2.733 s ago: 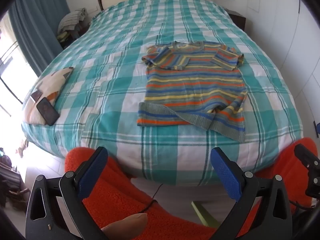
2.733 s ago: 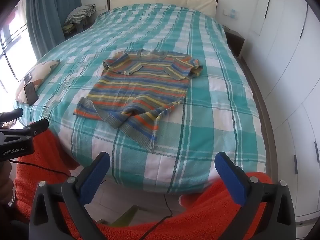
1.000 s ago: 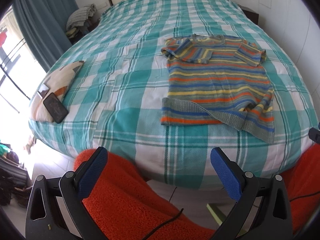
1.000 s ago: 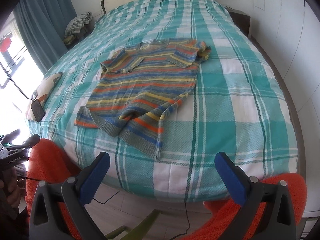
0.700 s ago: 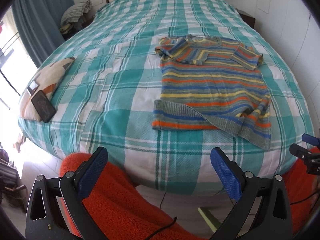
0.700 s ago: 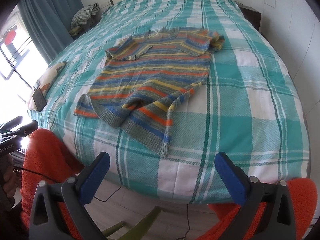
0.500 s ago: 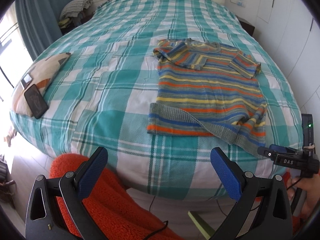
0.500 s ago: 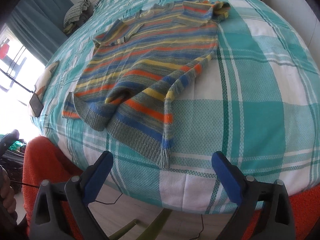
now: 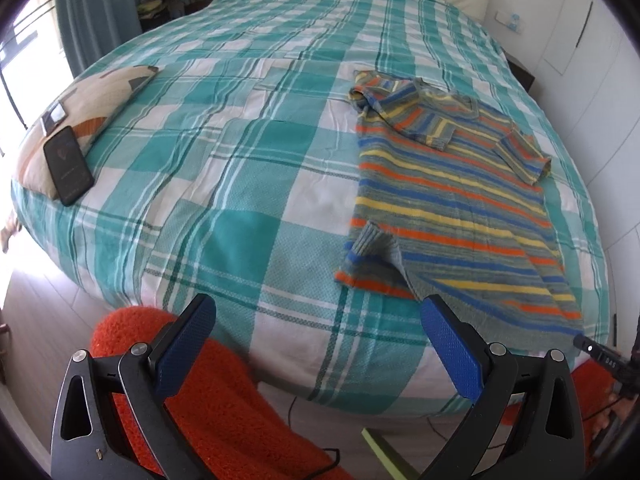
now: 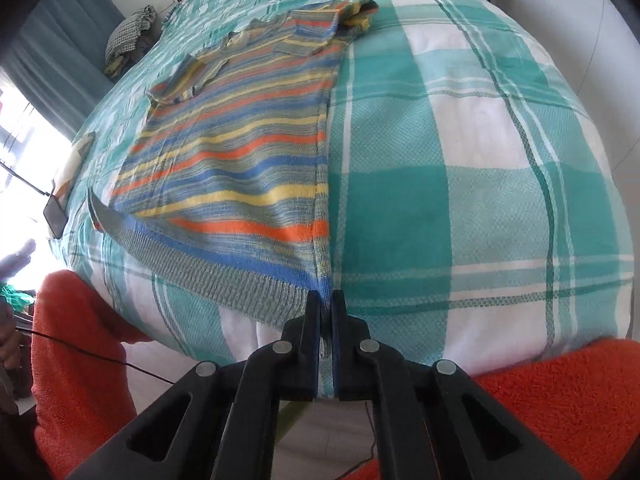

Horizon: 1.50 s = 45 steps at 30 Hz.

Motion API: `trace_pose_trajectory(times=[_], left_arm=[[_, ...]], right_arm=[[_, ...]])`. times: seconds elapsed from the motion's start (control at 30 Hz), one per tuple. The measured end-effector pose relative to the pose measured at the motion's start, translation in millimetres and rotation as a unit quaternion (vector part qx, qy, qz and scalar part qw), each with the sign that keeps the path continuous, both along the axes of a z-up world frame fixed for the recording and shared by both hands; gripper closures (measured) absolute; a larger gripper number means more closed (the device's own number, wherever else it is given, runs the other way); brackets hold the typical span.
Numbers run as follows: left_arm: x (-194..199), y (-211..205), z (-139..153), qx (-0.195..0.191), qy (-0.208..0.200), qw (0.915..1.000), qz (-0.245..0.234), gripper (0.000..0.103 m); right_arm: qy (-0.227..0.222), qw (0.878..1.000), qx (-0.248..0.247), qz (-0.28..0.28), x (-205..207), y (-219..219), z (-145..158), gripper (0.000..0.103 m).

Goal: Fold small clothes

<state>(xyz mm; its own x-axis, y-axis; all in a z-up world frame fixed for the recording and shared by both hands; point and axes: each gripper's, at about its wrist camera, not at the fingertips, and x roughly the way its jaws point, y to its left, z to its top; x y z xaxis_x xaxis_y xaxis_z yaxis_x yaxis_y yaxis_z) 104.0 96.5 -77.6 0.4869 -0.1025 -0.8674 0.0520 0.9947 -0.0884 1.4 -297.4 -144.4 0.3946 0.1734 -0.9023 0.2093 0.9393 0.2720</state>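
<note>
Right tool (image 10: 327, 300) just snapped closed, pinching bottom corner of striped sweater (image 10: 240, 148) at frame middle; earlier wide, away from it. Left tool (image 9: 316, 348) wide, empty. Sweater flat on bed (image 10: 460, 160); fold can start

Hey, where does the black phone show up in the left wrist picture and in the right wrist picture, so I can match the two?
Left wrist view: the phone lies at the far left, on a pillow at the bed's edge.
Right wrist view: the phone is a small dark shape at the left edge, partly washed out by window glare.
Shared landmark: the striped sweater, right of the phone in both views.
</note>
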Motion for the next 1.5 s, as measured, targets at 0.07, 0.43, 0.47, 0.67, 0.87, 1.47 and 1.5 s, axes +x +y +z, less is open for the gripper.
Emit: trace_pose_trajectory(times=[0.07, 0.43, 0.47, 0.67, 0.87, 1.47, 1.5], left_arm=[[27.0, -6.2, -10.4, -0.008, 0.008, 0.9999, -0.005, 0.001], [36.5, -14.3, -92.3, 0.04, 0.109, 0.9932, 0.0, 0.001], [30.2, -7.3, -99.7, 0.021, 0.123, 0.9921, 0.011, 0.001], [19.1, 15.4, -120.3, -0.029, 0.157, 0.9863, 0.039, 0.022], [14.2, -1.9, -117.1, -0.051, 0.146, 0.9879, -0.012, 0.077], [-3.8, 9.3, -67.0, 0.027, 0.138, 0.988, -0.064, 0.103], [-4.2, 10.5, -68.4, 0.03, 0.141, 0.9876, -0.062, 0.103]], right_arm=[[-0.008, 1.0, 0.007, -0.017, 2.4, -4.1, -8.4, 0.099], [-0.02, 1.0, 0.0, -0.013, -2.3, 5.2, -16.6, 0.098], [-0.019, 1.0, 0.009, -0.019, -2.2, 1.6, -17.9, 0.098], [-0.015, 0.999, 0.04, -0.03, 2.1, -5.0, -22.5, 0.098], [-0.024, 0.997, 0.062, -0.024, 0.6, -1.9, -19.4, 0.061], [0.062, 0.997, 0.02, 0.044, -8.4, 5.9, 1.9, 0.1], [0.066, 0.997, 0.019, 0.041, -8.7, 4.6, 1.0, 0.1]])
